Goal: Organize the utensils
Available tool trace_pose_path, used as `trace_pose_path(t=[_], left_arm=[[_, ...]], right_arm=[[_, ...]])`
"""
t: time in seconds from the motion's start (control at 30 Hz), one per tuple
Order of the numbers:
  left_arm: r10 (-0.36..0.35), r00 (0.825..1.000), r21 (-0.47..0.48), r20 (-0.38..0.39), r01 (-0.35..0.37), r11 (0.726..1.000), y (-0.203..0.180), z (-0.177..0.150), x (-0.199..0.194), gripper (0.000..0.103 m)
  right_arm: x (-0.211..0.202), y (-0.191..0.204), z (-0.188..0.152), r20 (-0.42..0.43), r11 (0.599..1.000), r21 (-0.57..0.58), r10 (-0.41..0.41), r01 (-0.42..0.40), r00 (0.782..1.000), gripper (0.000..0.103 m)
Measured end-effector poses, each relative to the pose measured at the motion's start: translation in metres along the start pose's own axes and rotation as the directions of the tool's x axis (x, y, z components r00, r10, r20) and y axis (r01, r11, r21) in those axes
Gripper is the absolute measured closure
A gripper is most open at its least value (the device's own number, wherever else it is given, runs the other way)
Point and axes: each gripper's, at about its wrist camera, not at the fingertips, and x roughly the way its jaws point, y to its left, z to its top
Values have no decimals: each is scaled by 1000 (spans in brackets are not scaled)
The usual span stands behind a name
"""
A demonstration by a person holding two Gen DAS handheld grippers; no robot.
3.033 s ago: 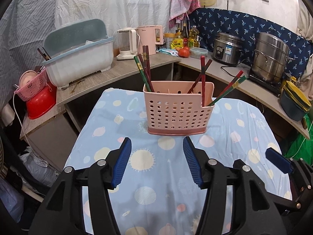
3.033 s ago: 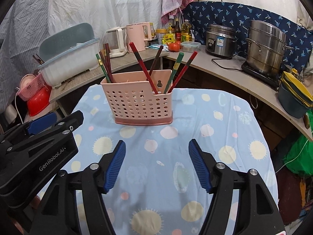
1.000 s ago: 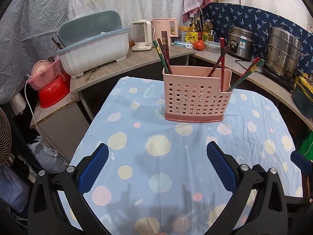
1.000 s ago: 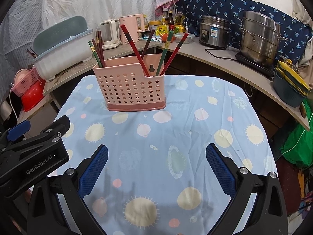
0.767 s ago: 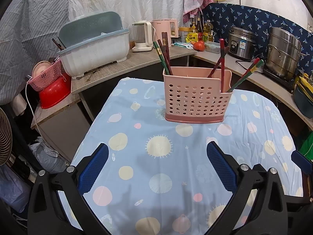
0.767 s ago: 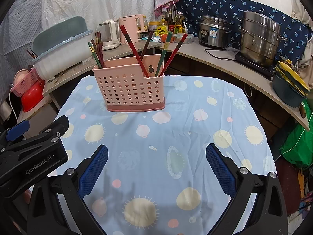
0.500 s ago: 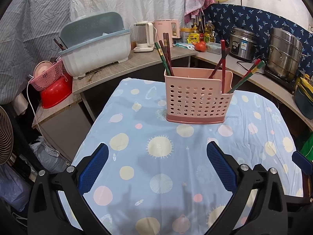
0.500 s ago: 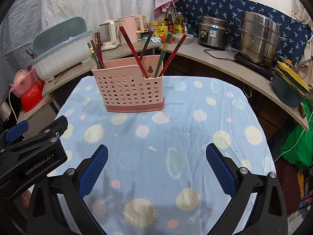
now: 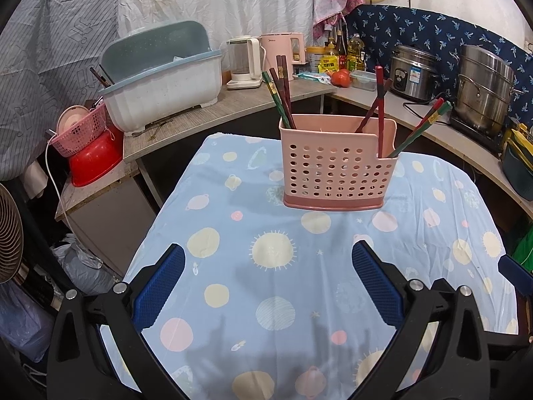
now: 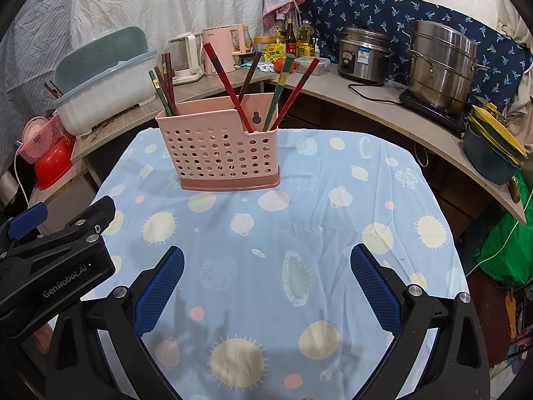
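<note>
- Left gripper (image 9: 268, 278): jaws spread wide, nothing between them, hovering over the tablecloth (image 9: 233, 266) well short of the holder (image 9: 336, 163).
- Right gripper (image 10: 266, 278): jaws likewise spread wide and empty, held beside the left one.
- Holder: pink perforated caddy, upright at the far middle of the table. Chopsticks (image 10: 226, 81) stand in it in two clusters: a tight bunch at its left end, loose ones leaning apart toward its right.
- No loose utensils visible on the cloth; judged that sorting is at or near its end.
- Risk: the right-hand sticks lean at steep, crossing angles. A reach for one could catch its neighbour and flick it out.
- Risk: the holder looks light and tall. A sideways pull on a stick, rather than a straight lift, could tip it or skid it.
- Risk: the cloth is loose and wrinkled, so a dragged fingertip could bunch it and shift the holder.
- Versus 3 s ago: both grippers had jaws much closer together; they are now fully spread.
- Versus 3 s ago: the holder sat nearer in both views; both grippers have backed away and slightly up.
- Over the last second: almost no change; chopsticks unmoved.
</note>
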Motion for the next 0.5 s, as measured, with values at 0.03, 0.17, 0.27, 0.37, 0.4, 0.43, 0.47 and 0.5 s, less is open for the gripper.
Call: trace_pose_path(t=[0.03,0.17,0.27,0.37,0.4,0.43,0.47,0.5], left_arm=[[1,1000,-1,-1,-1,1000,0,0,0,7],[-2,1000,5,6,2,1000,0,0,0,7],[-8,1000,9,5,8,1000,0,0,1,7],[8,1000,11,19,-8,1000,0,0,0,7],[4,1000,11,18,-4,1000,0,-1,0,7],[-1,1000,11,14,1,1000,1,-1,1,7],[-3,1000,11,14,3,1000,1,-1,1,7],[-1,1000,10,16,1,1000,2,0,0,7]], right_arm=[[0,0,0,-1,1000,-1,1,-1,1000,6],[0,-2,2,0,1000,-7,0,0,1000,6],[0,-1,2,-2,1000,-5,1,-1,1000,6],[1,-2,1,-1,1000,-2,-2,2,1000,6],[1,-4,2,-2,1000,3,-2,2,1000,6],[1,-4,0,-2,1000,5,-3,3,1000,6],[1,-5,0,-2,1000,7,-6,6,1000,6],[0,-5,0,-1,1000,7,-7,7,1000,6]])
